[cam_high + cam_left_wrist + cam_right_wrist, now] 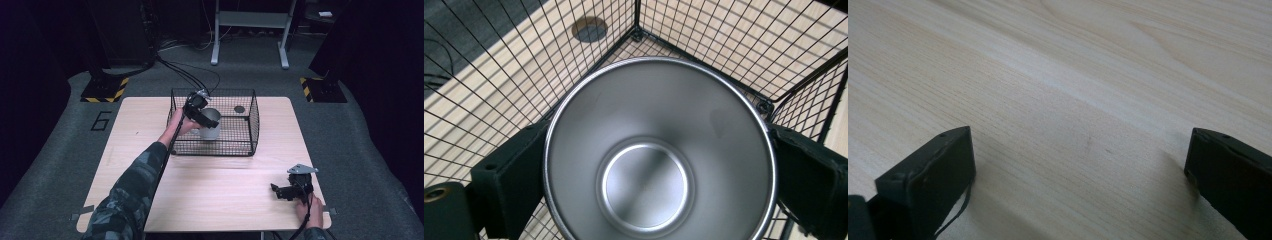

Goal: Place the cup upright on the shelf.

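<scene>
- Steel cup (pixel 659 155) sits upright inside the black wire basket (pixel 247 137) on the bench (pixel 220 180), clamped at its rim between the jaws of my left gripper (pixel 202 116).
- My right gripper (pixel 285 191) rests near the bench's front right corner, jaws spread wide, holding nothing.

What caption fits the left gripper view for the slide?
Left gripper clamps a steel cup by its sides inside the black wire basket on the wooden table.
</scene>
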`<control>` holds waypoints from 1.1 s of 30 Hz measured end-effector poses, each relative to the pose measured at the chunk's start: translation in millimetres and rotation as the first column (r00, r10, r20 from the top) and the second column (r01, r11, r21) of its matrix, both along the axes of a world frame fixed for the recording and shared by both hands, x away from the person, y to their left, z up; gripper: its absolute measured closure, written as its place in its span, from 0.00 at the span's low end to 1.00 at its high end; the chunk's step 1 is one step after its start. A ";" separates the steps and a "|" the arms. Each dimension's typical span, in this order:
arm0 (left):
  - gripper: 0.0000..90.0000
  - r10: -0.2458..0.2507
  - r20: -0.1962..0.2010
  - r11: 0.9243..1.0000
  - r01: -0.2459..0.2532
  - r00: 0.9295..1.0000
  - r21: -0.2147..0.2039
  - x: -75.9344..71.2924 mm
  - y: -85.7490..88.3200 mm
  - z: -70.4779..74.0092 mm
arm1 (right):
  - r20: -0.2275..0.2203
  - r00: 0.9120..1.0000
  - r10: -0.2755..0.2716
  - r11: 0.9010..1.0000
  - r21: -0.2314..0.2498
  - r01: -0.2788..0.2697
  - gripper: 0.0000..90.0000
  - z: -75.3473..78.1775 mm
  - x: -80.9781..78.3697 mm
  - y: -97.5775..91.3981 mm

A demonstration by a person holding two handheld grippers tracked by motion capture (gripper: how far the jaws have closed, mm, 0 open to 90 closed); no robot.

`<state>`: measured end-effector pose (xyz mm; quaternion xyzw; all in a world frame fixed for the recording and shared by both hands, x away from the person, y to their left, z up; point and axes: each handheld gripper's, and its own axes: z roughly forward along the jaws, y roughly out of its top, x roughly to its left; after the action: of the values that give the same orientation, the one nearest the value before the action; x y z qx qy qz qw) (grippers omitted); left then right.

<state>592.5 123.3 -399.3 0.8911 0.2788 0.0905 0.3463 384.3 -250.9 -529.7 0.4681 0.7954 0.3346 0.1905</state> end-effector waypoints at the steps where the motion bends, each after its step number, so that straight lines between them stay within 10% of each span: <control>1: 0.07 0.000 0.001 1.000 0.000 1.000 0.009 1.0 -0.2 -2.3 | 0.000 1.000 0.000 1.000 0.000 0.000 0.00 0.0 0.0 0.0; 19: 0.07 0.001 -0.041 0.999 0.001 0.999 0.051 5.5 -5.8 -21.4 | 0.004 1.000 -0.003 1.000 0.003 0.003 0.00 -0.3 -0.1 0.2; 33: 0.07 -0.026 0.006 0.997 0.026 1.000 0.069 0.4 -6.5 -24.3 | 0.018 1.000 0.004 1.000 -0.001 -0.004 0.00 -0.9 0.7 -0.1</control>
<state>592.9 116.8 -423.6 0.9057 0.2628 0.0986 0.3175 385.0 -251.0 -530.6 0.4636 0.7947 0.3387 0.1970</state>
